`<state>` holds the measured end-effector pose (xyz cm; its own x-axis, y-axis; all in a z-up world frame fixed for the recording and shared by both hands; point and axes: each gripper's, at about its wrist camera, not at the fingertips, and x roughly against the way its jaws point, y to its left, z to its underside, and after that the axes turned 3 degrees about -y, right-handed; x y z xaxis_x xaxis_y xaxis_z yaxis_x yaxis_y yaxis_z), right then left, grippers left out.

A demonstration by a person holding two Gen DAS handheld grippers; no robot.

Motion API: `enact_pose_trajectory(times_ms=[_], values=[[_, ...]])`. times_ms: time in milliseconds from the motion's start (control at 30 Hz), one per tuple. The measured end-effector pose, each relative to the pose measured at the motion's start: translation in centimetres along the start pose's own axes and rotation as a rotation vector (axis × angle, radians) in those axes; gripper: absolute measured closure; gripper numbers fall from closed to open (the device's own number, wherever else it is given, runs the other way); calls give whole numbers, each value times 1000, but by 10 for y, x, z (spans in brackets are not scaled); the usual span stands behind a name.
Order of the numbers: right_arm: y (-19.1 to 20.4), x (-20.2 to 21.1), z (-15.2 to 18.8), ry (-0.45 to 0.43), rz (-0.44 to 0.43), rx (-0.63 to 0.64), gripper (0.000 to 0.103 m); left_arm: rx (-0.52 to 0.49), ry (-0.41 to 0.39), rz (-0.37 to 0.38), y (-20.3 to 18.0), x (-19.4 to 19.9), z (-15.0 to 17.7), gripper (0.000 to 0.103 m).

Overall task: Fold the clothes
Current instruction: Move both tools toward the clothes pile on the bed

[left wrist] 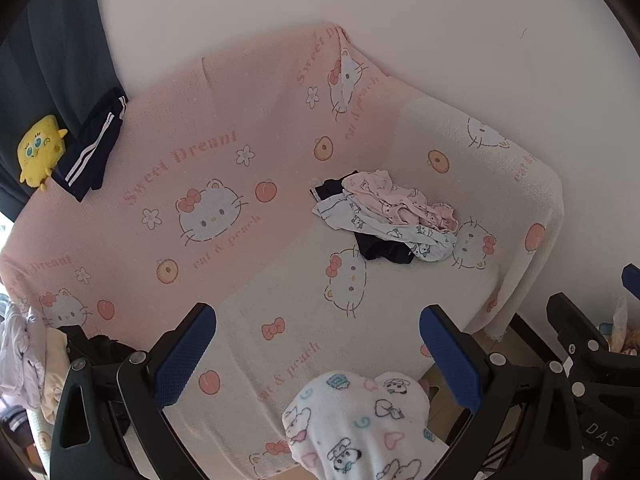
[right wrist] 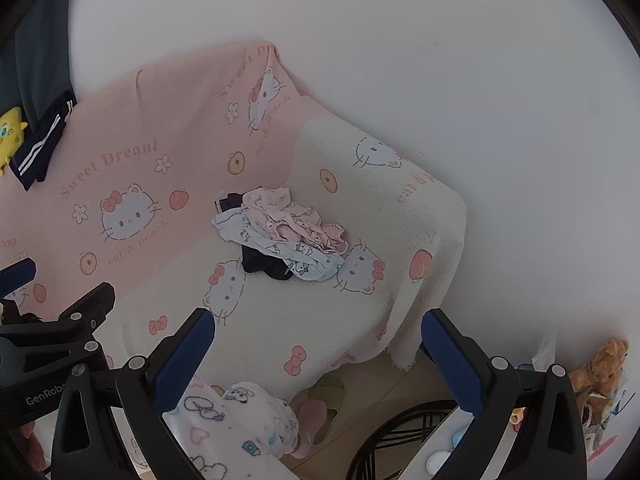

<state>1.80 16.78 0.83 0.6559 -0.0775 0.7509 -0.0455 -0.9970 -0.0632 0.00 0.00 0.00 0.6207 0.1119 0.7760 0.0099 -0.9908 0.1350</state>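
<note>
Both of my grippers hang above the sofa with nothing between their blue-padded fingers: my left gripper (left wrist: 318, 354) is spread wide, and my right gripper (right wrist: 318, 354) is spread just as wide. The clothes to fold lie well ahead of me as a small crumpled heap of pink, pale-blue and dark garments (left wrist: 390, 218) on the cream seat of the sofa, near its right armrest. The sofa wears a pink-and-cream cat-and-peach printed blanket (left wrist: 224, 128). A dark navy garment with white stripes (left wrist: 93, 145) hangs over the backrest's left end, touching a yellow plush toy (left wrist: 40, 152). My knee in white cartoon-print fleece trousers (left wrist: 360, 424) sits below the left fingers.
</note>
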Motion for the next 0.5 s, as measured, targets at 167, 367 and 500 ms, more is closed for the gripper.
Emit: enact_pose_trajectory(times_ms=[167, 367, 500], values=[[3, -5, 0, 10, -6, 2, 0, -38, -3, -47, -8, 2, 2, 0], [6, -12, -1, 23, -12, 4, 0, 12, 23, -8, -4, -6, 2, 0], [8, -22, -3, 39, -18, 8, 0, 34, 41, 5, 7, -22, 1, 0]])
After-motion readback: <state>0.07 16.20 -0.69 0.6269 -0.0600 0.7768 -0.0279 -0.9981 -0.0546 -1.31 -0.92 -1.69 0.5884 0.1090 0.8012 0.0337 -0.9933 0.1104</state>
